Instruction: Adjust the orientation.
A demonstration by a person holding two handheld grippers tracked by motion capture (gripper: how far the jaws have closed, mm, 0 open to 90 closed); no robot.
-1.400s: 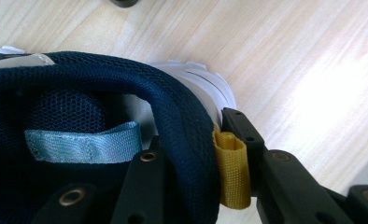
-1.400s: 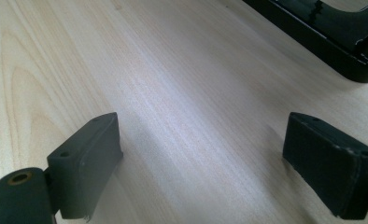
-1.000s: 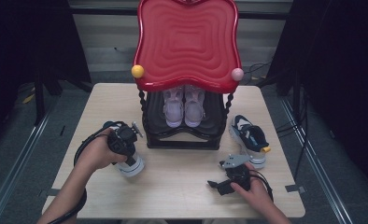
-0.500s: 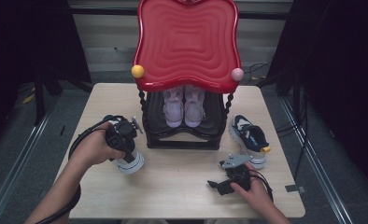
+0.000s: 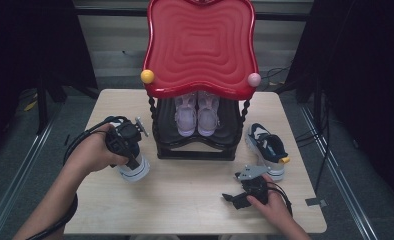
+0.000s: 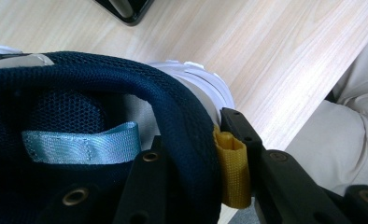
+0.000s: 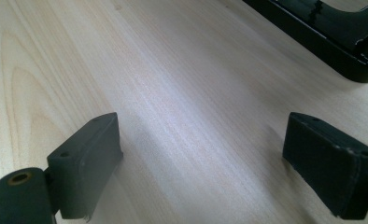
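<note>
A navy and white sneaker (image 5: 133, 169) hangs at the table's left, toe down, with my left gripper (image 5: 126, 141) shut on its heel collar. In the left gripper view one jaw sits inside the padded navy collar (image 6: 126, 84) and the other presses outside against the yellow pull tab (image 6: 232, 168). A light blue loop (image 6: 81, 147) lies inside the shoe. The matching sneaker (image 5: 267, 147) stands on the table at the right of the rack. My right gripper (image 5: 233, 198) rests low near the front edge, open, with bare wood between its jaws (image 7: 201, 149).
A shoe rack with a wavy red top (image 5: 201, 45) stands mid-table; a pale pink pair of shoes (image 5: 197, 112) sits on its black lower shelf. Its black base (image 7: 331, 32) lies just ahead of my right gripper. The wooden table (image 5: 185, 200) ends near a trouser leg (image 6: 355, 140).
My left hand has risen with the sneaker in its grip, lifting the shoe off the table. The right gripper has stayed where it was.
</note>
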